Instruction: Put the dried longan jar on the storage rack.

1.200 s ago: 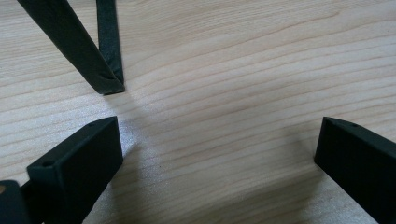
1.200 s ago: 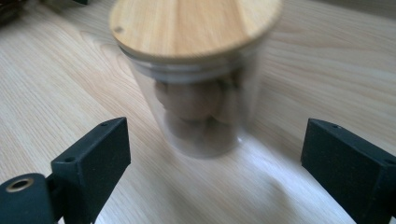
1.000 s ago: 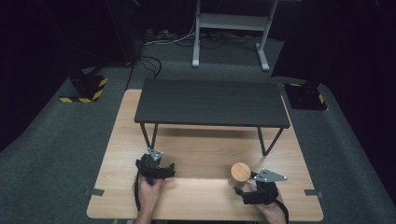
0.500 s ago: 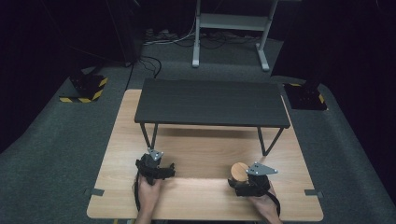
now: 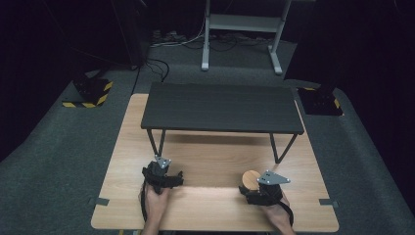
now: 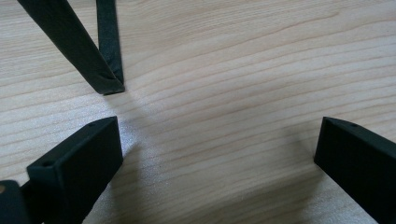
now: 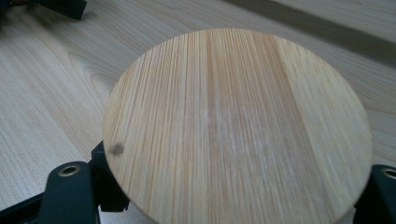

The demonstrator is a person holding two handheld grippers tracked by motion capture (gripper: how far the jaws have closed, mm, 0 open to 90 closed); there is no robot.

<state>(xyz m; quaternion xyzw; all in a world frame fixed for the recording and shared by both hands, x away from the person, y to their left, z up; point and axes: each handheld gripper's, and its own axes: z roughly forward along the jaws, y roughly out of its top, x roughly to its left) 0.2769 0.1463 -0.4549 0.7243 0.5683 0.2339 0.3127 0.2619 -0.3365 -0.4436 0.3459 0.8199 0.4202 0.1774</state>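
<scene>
A round thing with a pale wooden top (image 5: 250, 178) stands on the wooden table (image 5: 210, 210) at the front right. My right gripper (image 5: 253, 187) reaches it from the right; its jaws have just been closing and now grip it under the top. In the right gripper view the wooden top (image 7: 233, 121) hides the jaw tips of that gripper (image 7: 233, 191). At the front left my left gripper (image 5: 162, 167) rests on the table. In its own view this gripper (image 6: 217, 140) stands open, with bare wood between the jaws.
A low black shelf (image 5: 220, 107) on thin legs spans the back half of the table. One of its leg feet (image 6: 100, 70) stands just ahead of my left jaws. Grey carpet surrounds the table, with stands and cables at the back.
My right gripper has shifted a little left onto the wooden-topped thing and its jaws have shut on it. The left gripper has not moved.
</scene>
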